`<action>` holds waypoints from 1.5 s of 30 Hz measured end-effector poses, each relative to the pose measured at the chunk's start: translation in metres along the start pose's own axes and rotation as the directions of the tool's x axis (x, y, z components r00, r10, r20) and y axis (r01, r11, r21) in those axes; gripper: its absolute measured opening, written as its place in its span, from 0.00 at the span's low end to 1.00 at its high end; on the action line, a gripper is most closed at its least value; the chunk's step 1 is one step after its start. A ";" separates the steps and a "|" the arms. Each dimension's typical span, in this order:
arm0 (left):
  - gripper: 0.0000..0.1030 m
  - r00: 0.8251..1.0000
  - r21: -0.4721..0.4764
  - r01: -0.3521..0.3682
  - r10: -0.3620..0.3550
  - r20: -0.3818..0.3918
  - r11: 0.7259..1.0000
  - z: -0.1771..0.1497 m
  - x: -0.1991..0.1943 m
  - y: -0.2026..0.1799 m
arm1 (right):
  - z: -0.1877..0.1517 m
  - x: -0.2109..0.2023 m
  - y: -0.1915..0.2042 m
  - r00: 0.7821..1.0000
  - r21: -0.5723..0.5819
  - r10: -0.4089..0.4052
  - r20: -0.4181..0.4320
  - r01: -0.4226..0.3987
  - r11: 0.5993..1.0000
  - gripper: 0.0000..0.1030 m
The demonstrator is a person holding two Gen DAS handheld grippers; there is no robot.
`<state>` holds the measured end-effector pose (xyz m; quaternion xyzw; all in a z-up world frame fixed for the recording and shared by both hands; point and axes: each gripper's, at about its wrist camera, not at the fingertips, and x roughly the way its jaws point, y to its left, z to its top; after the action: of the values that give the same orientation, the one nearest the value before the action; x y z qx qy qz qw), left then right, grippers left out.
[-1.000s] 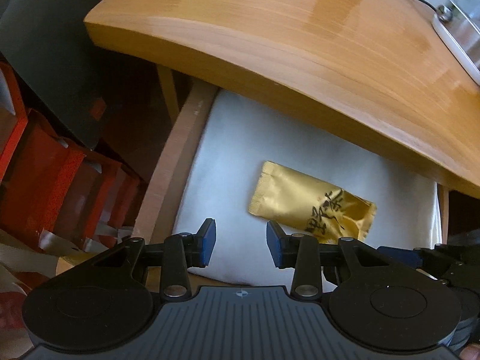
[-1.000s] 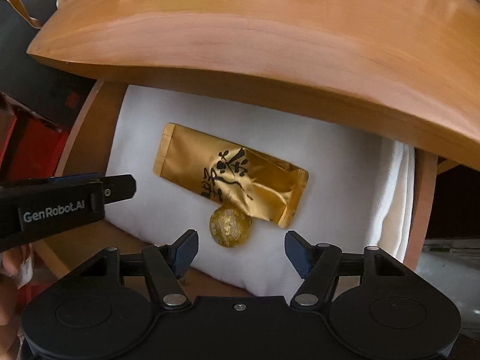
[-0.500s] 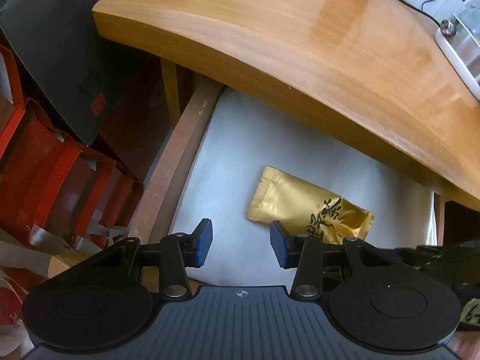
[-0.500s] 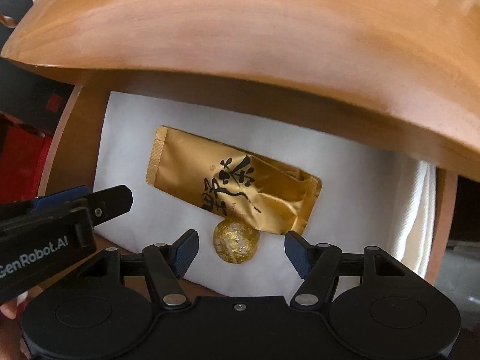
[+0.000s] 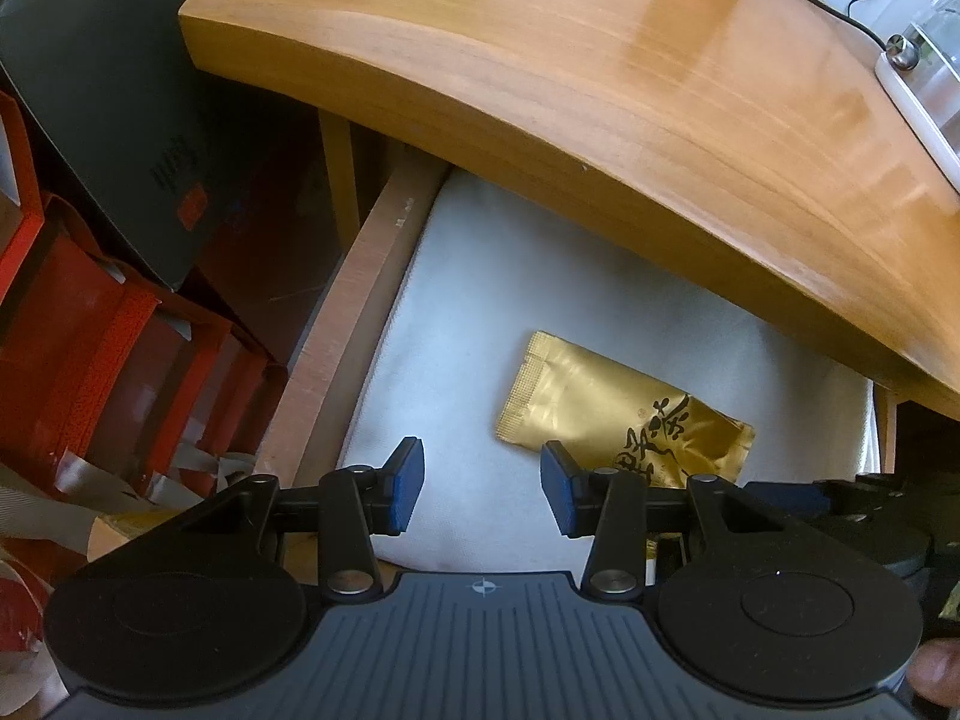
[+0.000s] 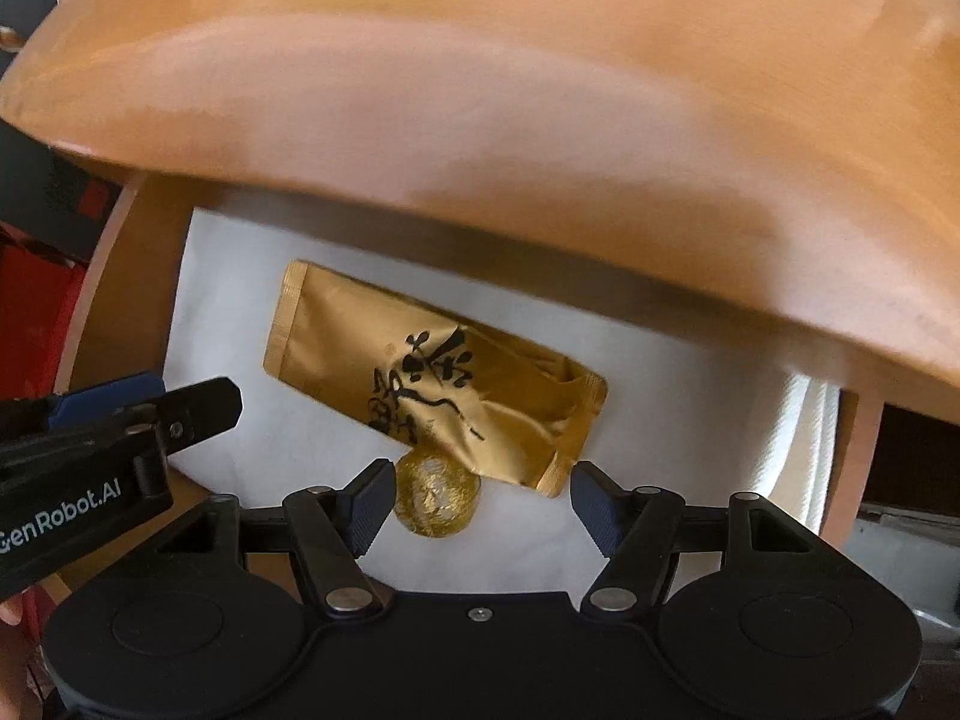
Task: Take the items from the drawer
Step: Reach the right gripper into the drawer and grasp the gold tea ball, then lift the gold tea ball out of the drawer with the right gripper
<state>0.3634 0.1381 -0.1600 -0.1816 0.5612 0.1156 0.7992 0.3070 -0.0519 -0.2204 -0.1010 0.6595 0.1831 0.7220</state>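
Observation:
The drawer (image 5: 360,312) stands pulled out under a wooden tabletop (image 5: 600,90) and is lined with white cloth (image 6: 240,312). A gold sachet with black characters (image 6: 432,372) lies on the cloth, also in the left wrist view (image 5: 618,414). A gold foil ball (image 6: 437,499) lies against the sachet's near edge. My right gripper (image 6: 483,504) is open, its fingers on either side of the ball. My left gripper (image 5: 480,483) is open and empty above the cloth, left of the sachet; it also shows in the right wrist view (image 6: 150,414).
Red and dark boxes and bags (image 5: 108,324) are stacked to the left of the drawer. The tabletop overhangs the back of the drawer. A white device with cables (image 5: 918,78) sits on the table at the far right. Folded white cloth (image 6: 804,456) bunches along the drawer's right side.
My right gripper has come forward and down, so the foil ball now lies between its fingers. My left gripper has drawn back and up a little, staying open.

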 end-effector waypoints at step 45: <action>0.51 0.990 -0.045 -0.020 0.026 0.137 0.999 -0.002 -0.006 -0.007 | -0.100 -0.026 -0.036 0.994 0.081 0.112 0.002 -0.112 0.990 0.35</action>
<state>0.3622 0.1307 -0.1540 -0.1840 0.5044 0.1493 0.8303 0.2279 -0.1268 -0.2094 -0.0348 0.6718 0.1961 0.7134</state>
